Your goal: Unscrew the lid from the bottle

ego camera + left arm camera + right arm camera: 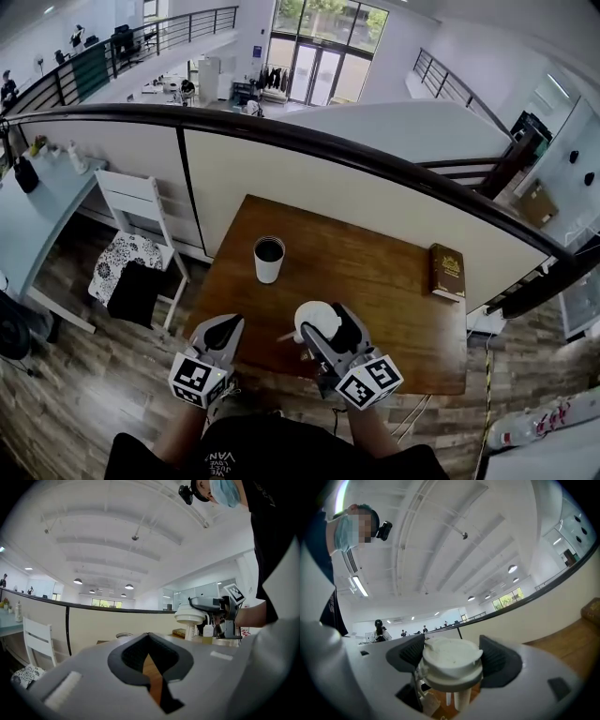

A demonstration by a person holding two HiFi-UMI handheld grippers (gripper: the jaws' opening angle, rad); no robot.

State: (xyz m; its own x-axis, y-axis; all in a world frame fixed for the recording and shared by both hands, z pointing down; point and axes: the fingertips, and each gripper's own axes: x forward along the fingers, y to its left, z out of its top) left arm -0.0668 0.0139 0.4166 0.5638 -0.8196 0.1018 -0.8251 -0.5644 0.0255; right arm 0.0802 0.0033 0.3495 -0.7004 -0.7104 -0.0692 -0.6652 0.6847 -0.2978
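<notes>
while the left gripper [226,325] is pressed together, the right gripper [328,324] pinches the lid [452,660].

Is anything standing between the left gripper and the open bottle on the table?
Nothing visible. Only bare table lies between the shut left gripper and the bottle. The lid, clamped in the right gripper, is off to the side of that line.

You work on the upper level of an open-plan office. A wooden table [375,272] sits against a half wall with a dark handrail [309,141]. Below are desks [155,89] and glass doors [314,70]. Beside you are a white chair [131,202] and plank floor [75,375].
</notes>
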